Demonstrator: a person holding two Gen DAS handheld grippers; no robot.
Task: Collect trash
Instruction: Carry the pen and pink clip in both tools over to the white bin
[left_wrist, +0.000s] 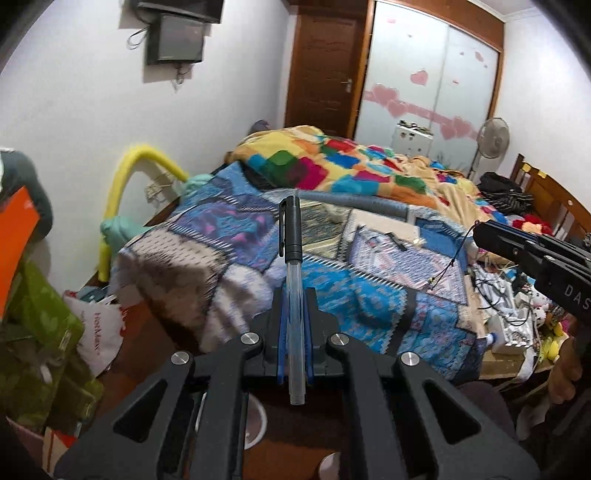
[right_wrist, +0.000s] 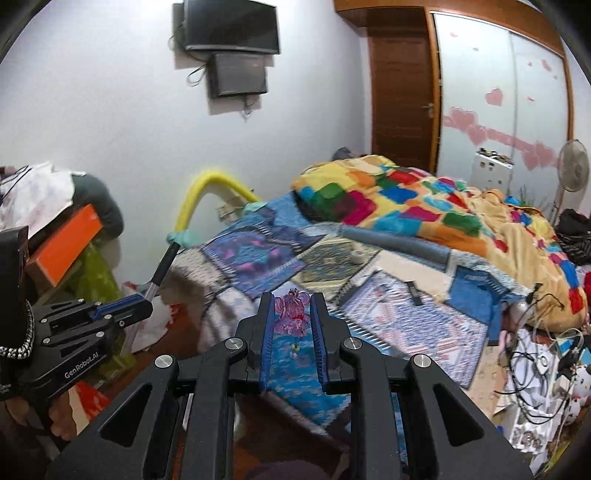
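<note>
In the left wrist view my left gripper (left_wrist: 293, 295) is shut on a pen (left_wrist: 293, 236) with a black cap and a clear barrel, which points up and away over the bed. My right gripper (right_wrist: 292, 301) is shut on a small translucent pink-purple piece (right_wrist: 291, 314) held between its blue pads. Each gripper shows in the other's view: the left gripper (right_wrist: 144, 301) with the pen (right_wrist: 160, 271) at the left, the right gripper (left_wrist: 484, 232) at the right edge. Both are held in the air near the foot of the bed.
A bed with a patchwork quilt (right_wrist: 258, 258) and a colourful blanket (right_wrist: 406, 206) fills the middle; a tape roll (right_wrist: 356, 254) and a small black object (right_wrist: 413, 290) lie on it. Cables and clutter (right_wrist: 535, 369) sit at the right. Green boxes (left_wrist: 40, 332) and a white bag (left_wrist: 101, 336) stand at the left.
</note>
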